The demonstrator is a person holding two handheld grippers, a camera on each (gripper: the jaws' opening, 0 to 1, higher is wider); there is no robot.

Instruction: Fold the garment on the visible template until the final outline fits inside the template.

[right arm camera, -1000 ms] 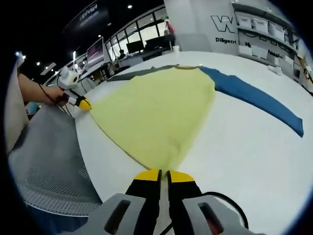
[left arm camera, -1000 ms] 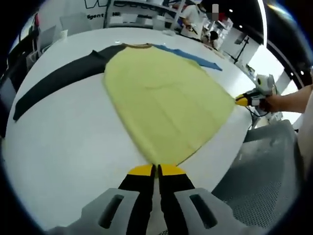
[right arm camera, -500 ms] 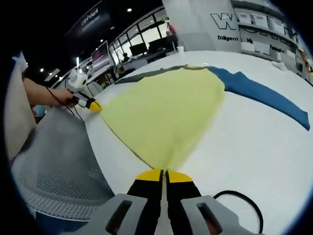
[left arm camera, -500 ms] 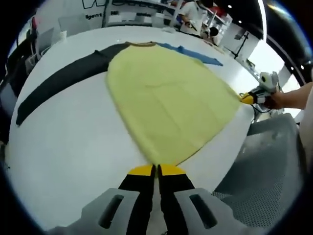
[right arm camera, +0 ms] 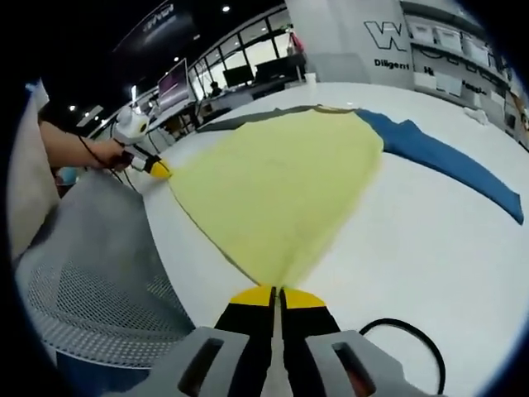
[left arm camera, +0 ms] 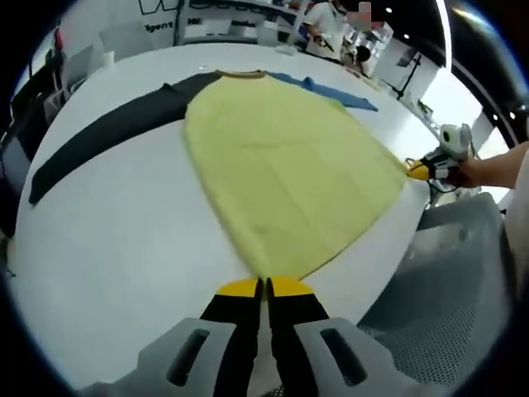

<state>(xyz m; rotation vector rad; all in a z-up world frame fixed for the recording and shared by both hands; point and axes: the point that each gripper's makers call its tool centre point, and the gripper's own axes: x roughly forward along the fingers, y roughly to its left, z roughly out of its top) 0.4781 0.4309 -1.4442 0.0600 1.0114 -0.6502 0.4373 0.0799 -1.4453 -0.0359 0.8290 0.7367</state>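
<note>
- Ahead of our left gripper [left arm camera: 264, 287], we are pinching one hem corner of the yellow garment [left arm camera: 285, 169], jaws clamped on it; its dark sleeve [left arm camera: 107, 132] is lying left.
- Ahead of our right gripper [right arm camera: 276, 295], we are clamping the other corner on the white table [right arm camera: 430, 240]; the blue sleeve [right arm camera: 446, 161] is lying right.

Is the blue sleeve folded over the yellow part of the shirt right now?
No. In the right gripper view the blue sleeve lies stretched out flat on the white table, beside the yellow body, not on it.
</note>
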